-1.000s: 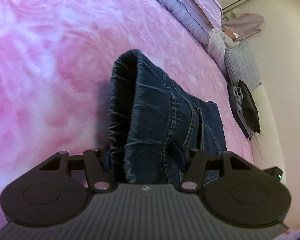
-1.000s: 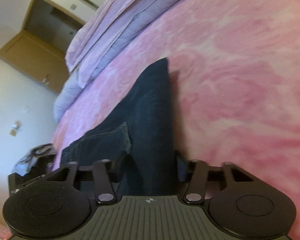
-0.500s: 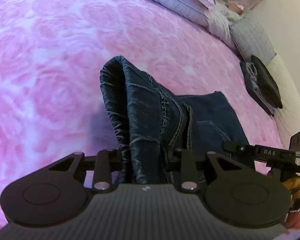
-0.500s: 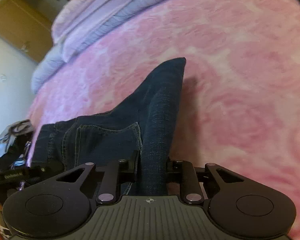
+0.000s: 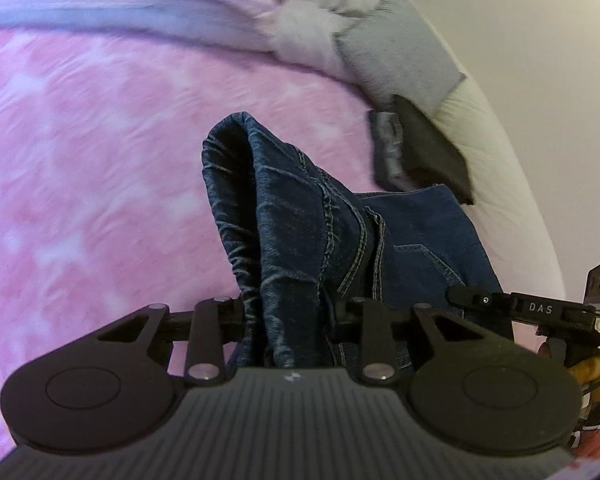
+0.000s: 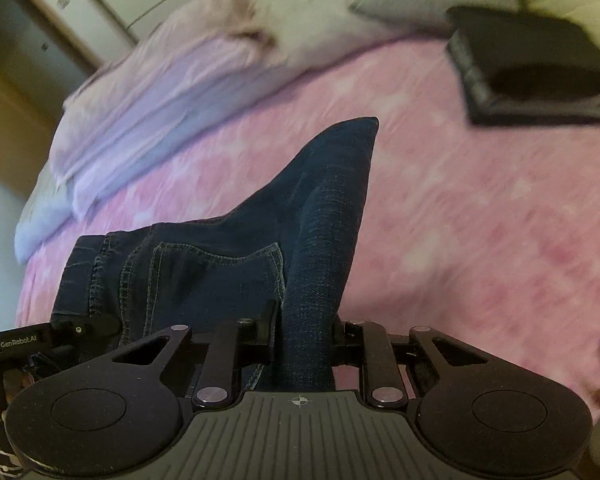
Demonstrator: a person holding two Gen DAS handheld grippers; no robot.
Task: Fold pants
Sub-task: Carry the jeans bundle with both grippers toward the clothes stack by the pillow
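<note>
Now both grippers grasp the dark blue denim pants [image 5: 300, 240] above the pink rose-patterned bedspread [image 5: 100, 200]. Left gripper [image 5: 290, 314]: fingers clenched on a bunched, wrinkled fold of denim with pale stitched seams; the cloth hangs from them toward the bed. Right gripper [image 6: 302, 330]: fingers clenched on a narrow smooth fold of the same pants [image 6: 324, 220], a stitched back pocket showing just beside it. The denim stretches between the two grippers, its far ends drooping toward the bedspread [image 6: 460, 220]. Folded lilac and white bedding [image 5: 140, 4] lies along the far edge of the bed. A stack of folded dark garments [image 6: 528, 68] rests near the bed's far corner, beside a grey pillow [image 5: 396, 52]. Each view is blurred.
</note>
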